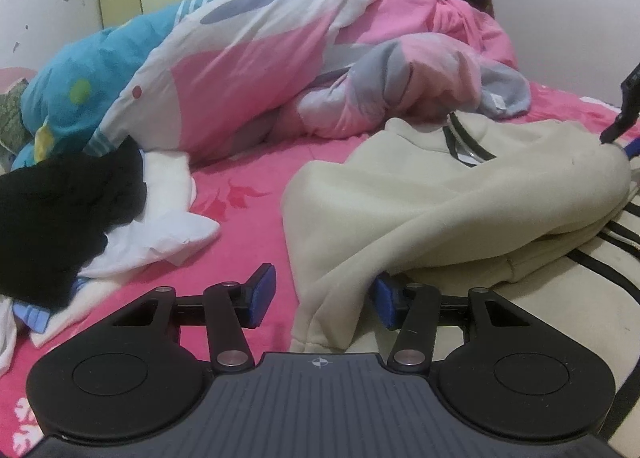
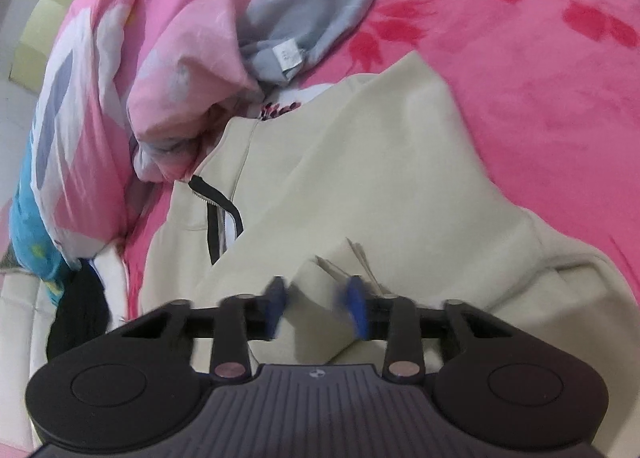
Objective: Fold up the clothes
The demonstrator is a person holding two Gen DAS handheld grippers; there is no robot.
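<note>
Both grippers work the cream fleece zip-up jacket (image 2: 360, 161) lying on our pink floral bedspread (image 2: 540, 57): left gripper (image 1: 320, 294) half-open astride its near hem fold, right gripper (image 2: 316, 302) narrowed around a raised cuff.

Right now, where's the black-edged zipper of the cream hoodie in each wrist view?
Left wrist: zipper sits right of centre, on top of the cream hoodie, below the pink quilt.
Right wrist: zipper sits left of centre, on the hoodie's left part, beside the quilt.
Shared landmark: the small white label on the quilt's grey fabric, just beyond the hoodie in both.
</note>
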